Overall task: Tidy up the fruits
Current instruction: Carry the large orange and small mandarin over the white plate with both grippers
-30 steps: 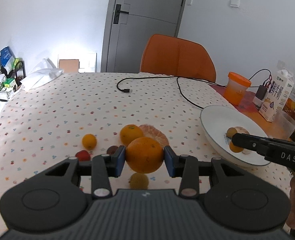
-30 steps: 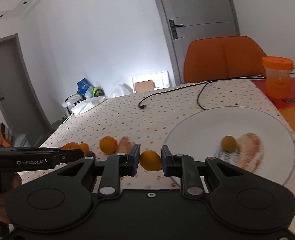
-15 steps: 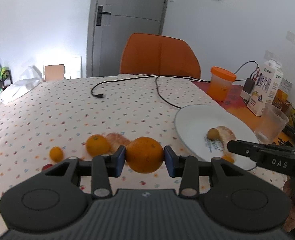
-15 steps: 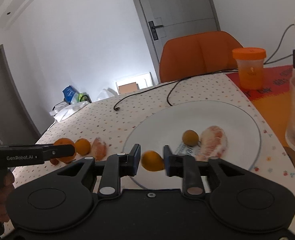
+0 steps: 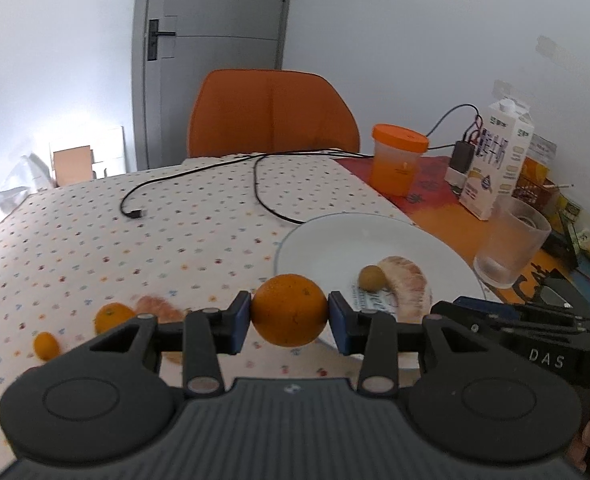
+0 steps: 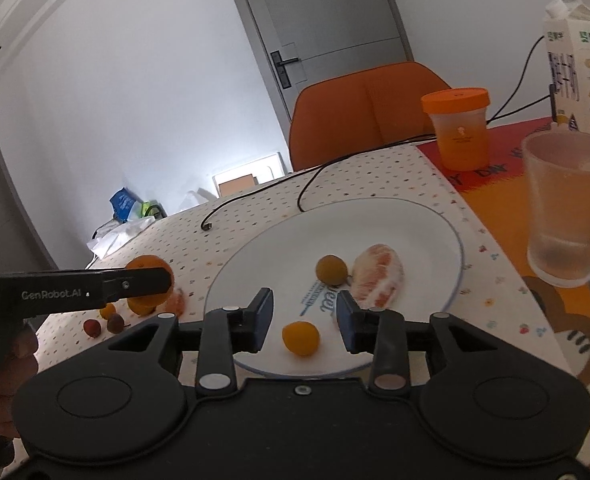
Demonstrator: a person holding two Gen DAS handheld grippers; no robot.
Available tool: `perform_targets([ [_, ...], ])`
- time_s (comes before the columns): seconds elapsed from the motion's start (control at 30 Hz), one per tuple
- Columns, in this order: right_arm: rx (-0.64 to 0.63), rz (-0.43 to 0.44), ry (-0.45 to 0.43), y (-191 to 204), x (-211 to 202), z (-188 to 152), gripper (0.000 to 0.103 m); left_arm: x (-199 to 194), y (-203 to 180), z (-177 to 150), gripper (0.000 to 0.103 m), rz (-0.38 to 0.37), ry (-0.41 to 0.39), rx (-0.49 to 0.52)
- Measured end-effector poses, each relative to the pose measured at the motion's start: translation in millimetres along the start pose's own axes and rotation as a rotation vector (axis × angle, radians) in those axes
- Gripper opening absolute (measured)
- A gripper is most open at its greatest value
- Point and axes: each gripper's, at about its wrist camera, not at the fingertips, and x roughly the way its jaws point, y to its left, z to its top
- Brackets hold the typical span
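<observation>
on glossy round plate (image 6: 435, 224), small smooth kumquat (image 6: 301, 338)

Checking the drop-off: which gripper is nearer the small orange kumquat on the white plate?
Right. The right gripper straddles the kumquat, pads clear; the left gripper holds a large orange beside the plate.

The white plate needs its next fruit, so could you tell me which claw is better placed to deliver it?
Left. The left claw is shut on an orange near the white plate. The right claw has just been opening; its small orange fruit lies free on the plate, so it holds nothing.
</observation>
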Motion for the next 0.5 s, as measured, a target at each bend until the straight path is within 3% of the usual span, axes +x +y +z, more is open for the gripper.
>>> perform_targets([
  [0.33,0.026,-0.02,-0.012,-13.1,-10.0,-2.6,0.04,12.5,-21.3,7.2,0.04,-0.031,0.002,0.026],
  [0.5,0.028,-0.02,-0.01,-13.9,-9.5,-3.4,0.043,9.3,-17.2,8.0,0.043,0.002,-0.023,0.009],
])
